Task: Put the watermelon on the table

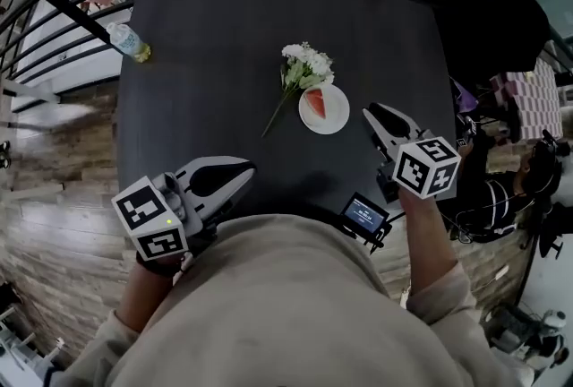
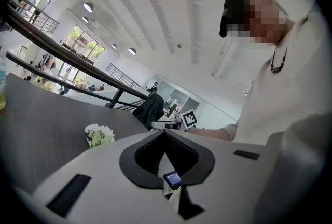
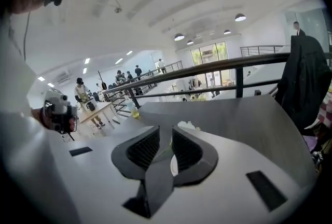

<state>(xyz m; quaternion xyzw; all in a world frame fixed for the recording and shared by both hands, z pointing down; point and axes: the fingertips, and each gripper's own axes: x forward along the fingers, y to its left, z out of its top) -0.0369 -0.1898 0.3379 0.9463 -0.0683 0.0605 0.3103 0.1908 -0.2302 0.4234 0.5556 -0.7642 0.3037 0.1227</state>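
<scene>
watermelon slice (image 1: 315,102) lies on a small white plate (image 1: 340,118) near the middle of the dark table (image 1: 224,36), w/ a bunch of white flowers (image 1: 306,65) just beside it at approx 11 o'clock, stems running down toward 7. right gripper (image 1: 370,113) is the nearer tool: in the head view its tips sit just beside the plate rim, w/ the slice at approx 9 to 10 o'clock from them. its jaws stand a little apart w/ nothing btwn the pads; its own view shows only flowers and a bit of plate through the narrow gap. left gripper (image 1: 249,168) hangs at the near table edge, well apart from the plate, w/ the slice at approx 1 to 2 o'clock from it; its jaws meet at the tips and carry nothing. slice's long axis looks to run roughly 11 to 5, pointed end toward the person, tho it's small in frame. judging by this, the fruit is down on the table via the plate and the task looks done; any further touch-up would fall to the right side, reaching toward 9 or 10. a bottle (image 1: 131,43) stands far off at the table's 10 o'clock corner, out of the way.
</scene>
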